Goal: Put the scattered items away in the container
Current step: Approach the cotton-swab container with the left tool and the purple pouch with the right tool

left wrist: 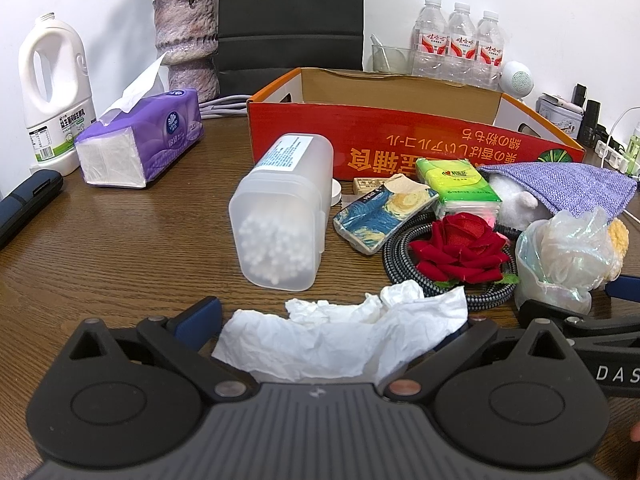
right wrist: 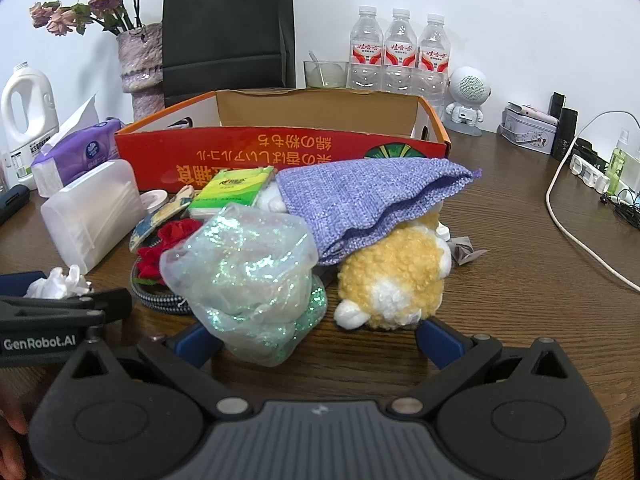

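Note:
A crumpled white tissue lies on the wooden table between the wide-apart fingers of my open left gripper. Beyond it lie a clear cotton-swab tub, a painted phone case, a green tissue pack, a red fabric rose and a braided cable. The red cardboard box stands behind them, open on top. My right gripper is open; a glittery plastic bag sits by its left finger and a yellow plush toy near its right, partly under a purple knitted cloth.
A purple tissue box, white jug and vase stand at the left. Water bottles, a black paper bag and a white robot figure line the back. A white cable runs at the right.

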### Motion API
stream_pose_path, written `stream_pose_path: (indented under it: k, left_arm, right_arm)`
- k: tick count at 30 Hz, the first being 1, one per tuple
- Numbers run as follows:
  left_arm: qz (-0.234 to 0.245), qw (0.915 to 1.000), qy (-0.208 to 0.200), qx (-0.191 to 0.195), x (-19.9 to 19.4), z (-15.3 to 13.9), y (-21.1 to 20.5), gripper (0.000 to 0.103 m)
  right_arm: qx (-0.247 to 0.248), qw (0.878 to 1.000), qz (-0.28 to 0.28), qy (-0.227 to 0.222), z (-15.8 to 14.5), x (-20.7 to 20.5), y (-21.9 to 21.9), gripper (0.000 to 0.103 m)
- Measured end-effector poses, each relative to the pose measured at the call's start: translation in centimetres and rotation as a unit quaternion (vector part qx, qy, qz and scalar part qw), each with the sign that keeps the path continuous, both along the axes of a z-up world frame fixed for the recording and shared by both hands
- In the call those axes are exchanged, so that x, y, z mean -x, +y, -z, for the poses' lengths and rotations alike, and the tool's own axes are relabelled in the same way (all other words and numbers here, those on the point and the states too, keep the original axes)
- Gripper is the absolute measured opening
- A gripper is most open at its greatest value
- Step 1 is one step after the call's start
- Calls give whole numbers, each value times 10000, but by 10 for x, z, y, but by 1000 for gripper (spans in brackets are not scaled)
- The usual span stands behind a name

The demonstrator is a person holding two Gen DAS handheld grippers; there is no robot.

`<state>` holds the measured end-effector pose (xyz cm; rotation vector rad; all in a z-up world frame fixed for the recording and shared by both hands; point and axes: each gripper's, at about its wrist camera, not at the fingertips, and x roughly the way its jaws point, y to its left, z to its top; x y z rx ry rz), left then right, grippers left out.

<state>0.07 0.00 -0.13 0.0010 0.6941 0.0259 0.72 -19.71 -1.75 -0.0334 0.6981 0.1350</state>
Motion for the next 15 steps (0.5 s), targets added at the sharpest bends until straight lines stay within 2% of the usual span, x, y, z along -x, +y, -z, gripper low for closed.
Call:
stream_pose_path:
  k: [12,15]
  left_arm:
    - [98,10000,-18,-6,7,-1,2,103]
    - [81,9996,-253,135,27,-7,13,103]
  right_arm:
    - [4,10000,-11,5,-1,4,-1,103]
    - [-4,10000,-39,12,-4,21,-1,100]
